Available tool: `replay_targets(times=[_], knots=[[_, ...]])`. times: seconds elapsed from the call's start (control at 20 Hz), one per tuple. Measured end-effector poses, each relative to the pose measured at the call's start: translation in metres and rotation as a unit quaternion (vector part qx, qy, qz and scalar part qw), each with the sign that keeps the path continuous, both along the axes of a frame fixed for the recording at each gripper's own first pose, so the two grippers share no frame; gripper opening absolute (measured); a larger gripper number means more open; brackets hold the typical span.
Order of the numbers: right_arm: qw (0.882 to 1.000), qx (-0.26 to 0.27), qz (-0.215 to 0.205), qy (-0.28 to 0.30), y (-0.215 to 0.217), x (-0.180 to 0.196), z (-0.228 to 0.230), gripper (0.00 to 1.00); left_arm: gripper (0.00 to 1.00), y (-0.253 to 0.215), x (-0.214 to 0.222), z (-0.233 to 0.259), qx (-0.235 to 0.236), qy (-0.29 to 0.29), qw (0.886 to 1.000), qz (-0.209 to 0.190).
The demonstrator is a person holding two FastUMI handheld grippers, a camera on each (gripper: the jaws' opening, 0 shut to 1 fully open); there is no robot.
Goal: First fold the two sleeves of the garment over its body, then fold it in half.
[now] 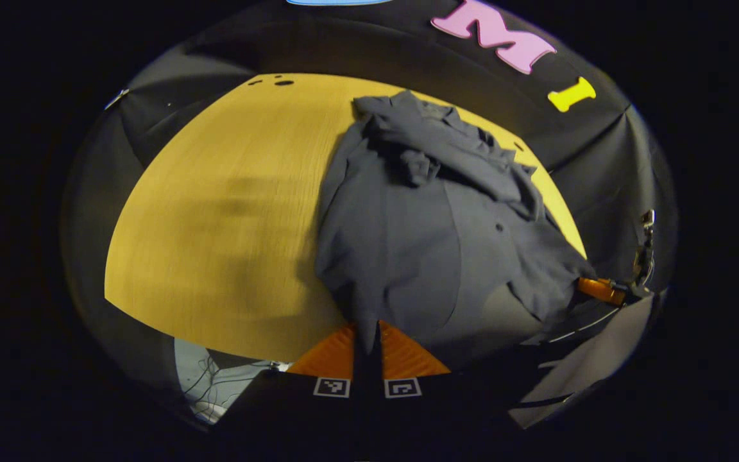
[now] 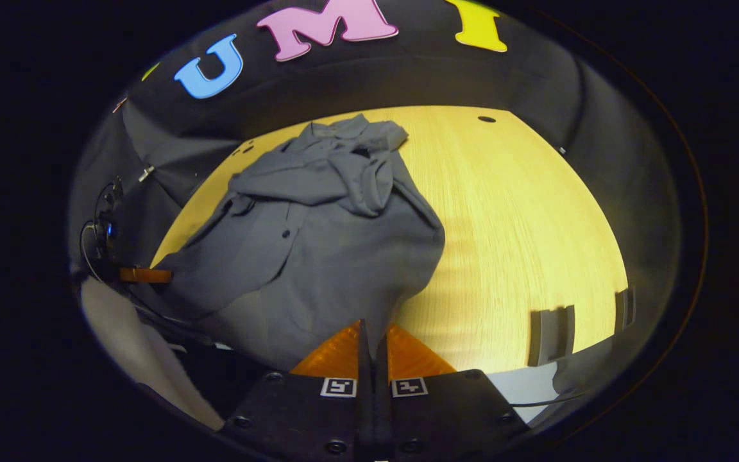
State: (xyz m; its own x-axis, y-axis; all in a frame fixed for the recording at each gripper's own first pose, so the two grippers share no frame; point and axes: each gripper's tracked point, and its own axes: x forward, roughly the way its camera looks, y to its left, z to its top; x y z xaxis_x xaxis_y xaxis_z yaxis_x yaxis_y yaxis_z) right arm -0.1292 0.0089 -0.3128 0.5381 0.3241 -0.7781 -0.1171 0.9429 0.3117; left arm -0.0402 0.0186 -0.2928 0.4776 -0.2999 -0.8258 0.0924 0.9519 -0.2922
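The grey garment [image 1: 408, 237] lay on the yellow wooden surface [image 1: 215, 224], its upper part bunched into a rumpled heap of sleeves and collar toward the far edge near the booth's black wall. Its lower body was smoother, with a button placket running down it, and its near hem was drawn up off the surface into two peaks, one at each gripper.

In the left gripper view, the left gripper [image 1: 367, 350] had its fingers [image 1: 331, 356] pressed together on a pinch of the hem, the cloth rising to a narrow point between them. Farther off at the right edge of that view, the other gripper's fingers gripped the opposite corner of the hem, beside a pale sleeve.

In the right gripper view, the garment [image 2: 318, 256] spread from the fingers toward the far left of the surface [image 2: 523, 224]. The right gripper [image 2: 373, 350] had its fingers [image 2: 408, 356] closed on a fold of the hem. At the left edge, the left gripper's fingers held the other corner. Two small grey brackets [image 2: 550, 335] stood upright on the surface at the near right, well apart from the garment.
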Motion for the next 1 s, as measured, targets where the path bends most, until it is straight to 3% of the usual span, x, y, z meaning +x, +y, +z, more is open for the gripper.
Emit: replay_targets(times=[0.3, 0.55, 1.0], knots=[[0.992, 0.070, -0.052, -0.094, 0.002, 0.073, 0.072, 0.05, 0.05, -0.001, 0.064, 0.064, -0.035, -0.074, 0.996, 0.026], [0.981, 0.093, -0.067, -0.154, 0.002, 0.128, 0.114, 0.05, 0.06, -0.001, 0.109, 0.113, -0.058, -0.129, 0.989, 0.041], [0.967, 0.107, -0.086, -0.215, 0.008, 0.223, 0.141, 0.05, 0.05, -0.017, 0.204, 0.146, -0.072, -0.206, 0.975, 0.038]])
